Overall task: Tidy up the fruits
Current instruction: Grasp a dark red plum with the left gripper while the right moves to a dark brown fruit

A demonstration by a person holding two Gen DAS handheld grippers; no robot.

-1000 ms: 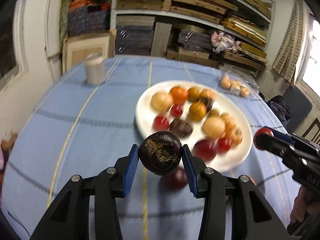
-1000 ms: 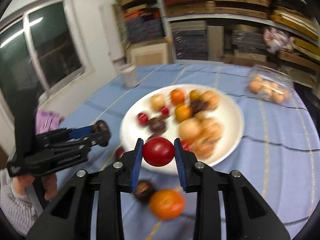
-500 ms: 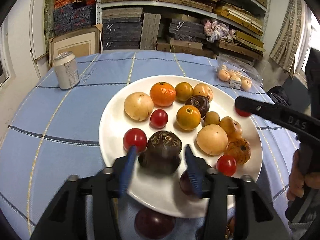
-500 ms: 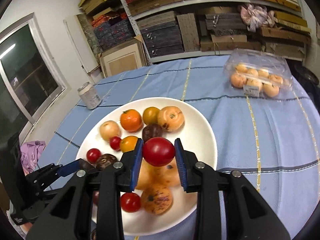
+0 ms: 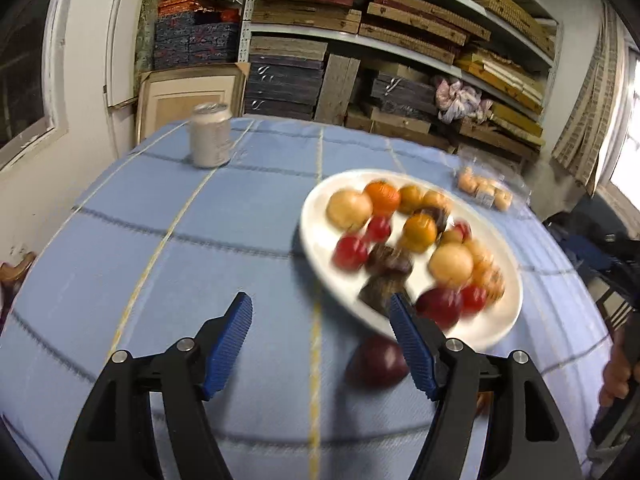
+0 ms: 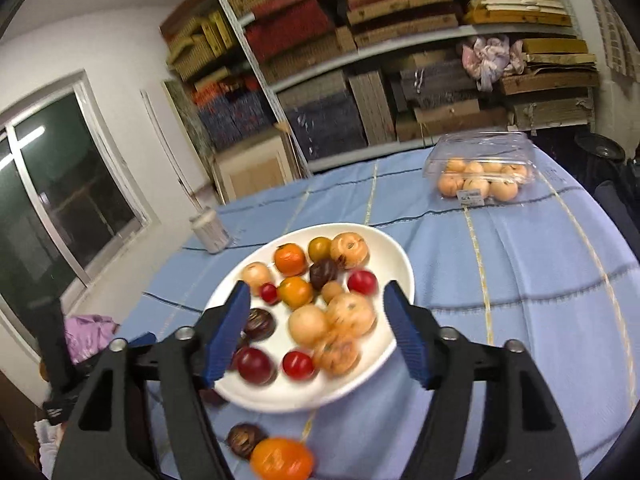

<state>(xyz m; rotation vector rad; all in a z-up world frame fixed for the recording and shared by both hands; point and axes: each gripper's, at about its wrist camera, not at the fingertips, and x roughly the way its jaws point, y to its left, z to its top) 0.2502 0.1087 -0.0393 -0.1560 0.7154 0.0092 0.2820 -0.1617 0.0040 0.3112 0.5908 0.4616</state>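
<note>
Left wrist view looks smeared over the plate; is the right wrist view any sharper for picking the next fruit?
Left wrist view: fruit on the white plate is motion-blurred, shelves fairly sharp. Right wrist view: far fruit crisp, near plate rim and orange on the tablecloth smeared. Both fisheye-bent.

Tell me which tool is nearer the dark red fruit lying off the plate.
Left. The left tool hangs just above the dark red fruit; the right tool hangs over the plate.
</note>
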